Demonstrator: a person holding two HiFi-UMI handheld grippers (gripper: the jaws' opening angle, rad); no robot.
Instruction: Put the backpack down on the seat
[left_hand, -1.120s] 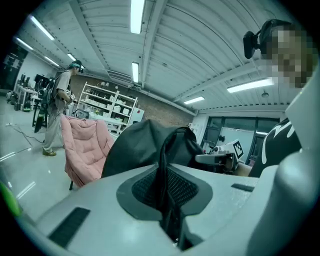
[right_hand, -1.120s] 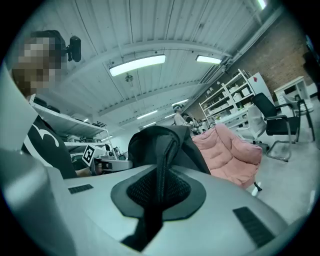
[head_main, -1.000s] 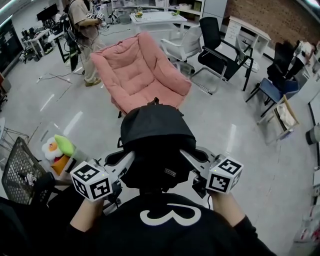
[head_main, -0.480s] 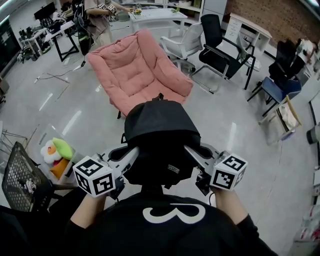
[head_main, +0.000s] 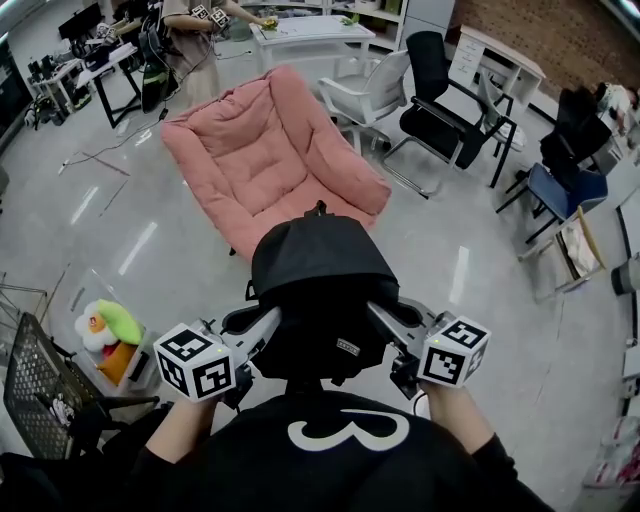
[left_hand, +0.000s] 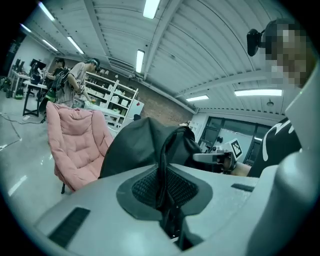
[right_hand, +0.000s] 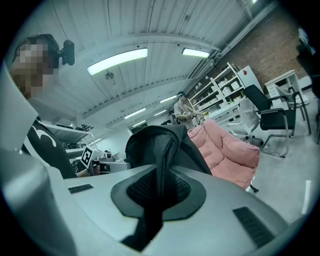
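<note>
Black backpack (head_main: 320, 275) nearer pink chair (head_main: 265, 150), left gripper (head_main: 268, 322) and right gripper (head_main: 378, 315) clamping its straps (left_hand: 162, 170)

Backpack (head_main: 320, 270), frame centre: black woven cloth, matt. The straps (left_hand: 162, 150) you've got look like padded mesh, rough-ish. Your L gripper (left_hand: 167, 195) & R gripper (right_hand: 155, 200): smooth matt grey plastic shells. Their pads (left_hand: 142, 187) are dark w/ a fine dotted texture, rubbery-looking. Marker cubes (head_main: 195, 360): matt white w/ black print. Chair (head_main: 260, 150), upper centre: pink quilted cloth, soft, matt. Floor (head_main: 480, 290): smooth, glossy, mirrors the lights. Basket (head_main: 30, 385), lower left: black wire mesh, prob. metal. Toy (head_main: 112, 322) beside it: plush fabric. Brick wall (head_main: 560, 35), upper right: rough.
</note>
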